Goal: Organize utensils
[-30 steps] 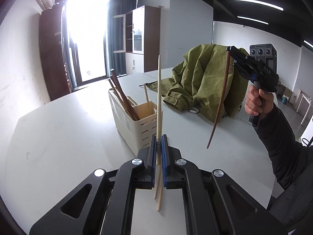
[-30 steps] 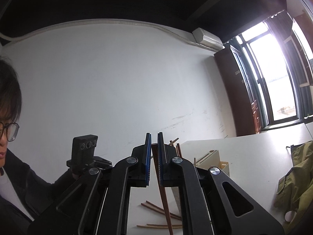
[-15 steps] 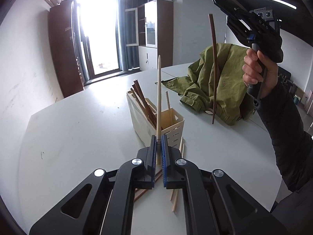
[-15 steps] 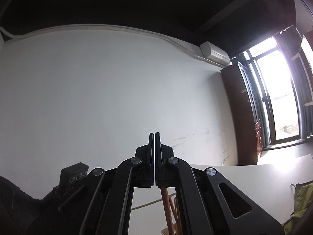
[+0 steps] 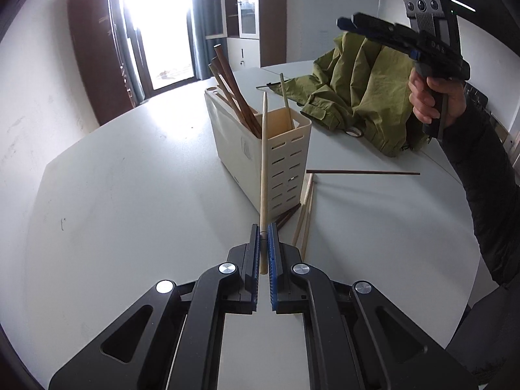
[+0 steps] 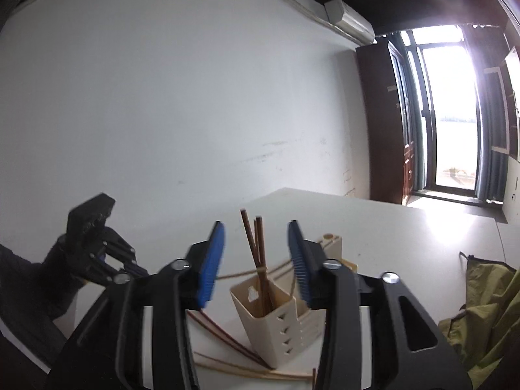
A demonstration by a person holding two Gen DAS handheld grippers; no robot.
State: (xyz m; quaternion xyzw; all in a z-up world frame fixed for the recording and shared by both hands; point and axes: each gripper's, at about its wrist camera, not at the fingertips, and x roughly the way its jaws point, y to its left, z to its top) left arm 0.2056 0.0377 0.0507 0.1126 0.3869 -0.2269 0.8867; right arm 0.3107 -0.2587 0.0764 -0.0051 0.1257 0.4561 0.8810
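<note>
My left gripper (image 5: 264,230) is shut on a pale wooden chopstick (image 5: 263,169) and holds it upright just in front of the cream slotted holder (image 5: 260,149). The holder has several dark chopsticks (image 5: 230,87) in its far compartment and one pale chopstick (image 5: 285,97) in the near one. My right gripper (image 6: 256,260) is open and empty, high above the holder (image 6: 276,321); it also shows in the left wrist view (image 5: 383,32). A dark chopstick (image 5: 362,172) lies flat on the white table (image 5: 130,178) right of the holder.
Several loose pale and dark chopsticks (image 5: 304,208) lie on the table by the holder's near right corner, also in the right wrist view (image 6: 227,341). A green jacket (image 5: 364,87) is heaped at the back right. The table edge curves at the left.
My right gripper has opened and let go of its dark chopstick, which now lies on the table right of the holder. My left gripper has moved closer to the holder with the pale chopstick.
</note>
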